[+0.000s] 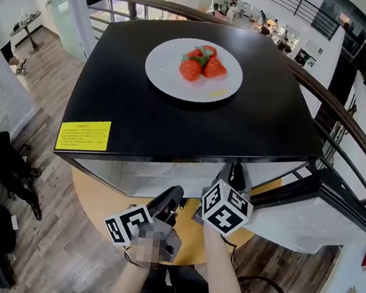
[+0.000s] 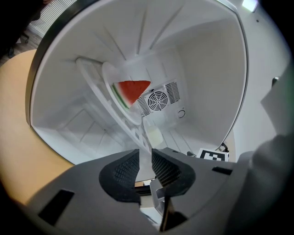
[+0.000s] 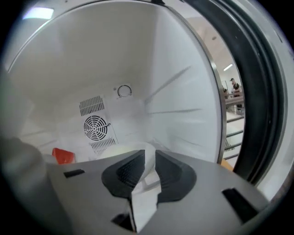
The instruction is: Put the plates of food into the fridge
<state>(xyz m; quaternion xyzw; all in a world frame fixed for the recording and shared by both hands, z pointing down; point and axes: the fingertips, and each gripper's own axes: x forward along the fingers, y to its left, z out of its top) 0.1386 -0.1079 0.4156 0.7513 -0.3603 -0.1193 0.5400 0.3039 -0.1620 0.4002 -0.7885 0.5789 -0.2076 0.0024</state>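
Head view first: what lies on the fridge (image 1: 172,125), left to right?

— A yellow label (image 1: 83,134) at the near left corner of the black top. Further back is the white strawberry plate (image 1: 167,82), with the strawberries (image 1: 203,63) heaped a little right of its middle. The fridge stands on a round wooden counter (image 1: 96,195). Its inside is hidden from up there.

And the left gripper view?

— That one looks straight into the white cabinet. The picture is tilted, so the slotted shelf (image 2: 136,137) runs slantwise down to the jaws. A second plate, the watermelon plate (image 2: 111,73), rests on that shelf well inside, in front of the fan grille (image 2: 157,98). On it stands one watermelon wedge (image 2: 132,89), with red flesh and a thin green rind, the rind side against the plate. The left tool (image 2: 145,165) pinches a white edge (image 2: 145,153) that runs on into the shelf. Whether that edge is shelf or plate rim I cannot tell.

What does the right gripper view add?

— It shows the same cabinet upright. Only a red corner of the wedge shows, low at the far left, below the grille. The right tool (image 3: 149,172) has its jaws slightly parted, and a white strip (image 3: 143,197) stands between them, leaning on the left pad. The dark door seal (image 3: 257,119) curves down the right edge.
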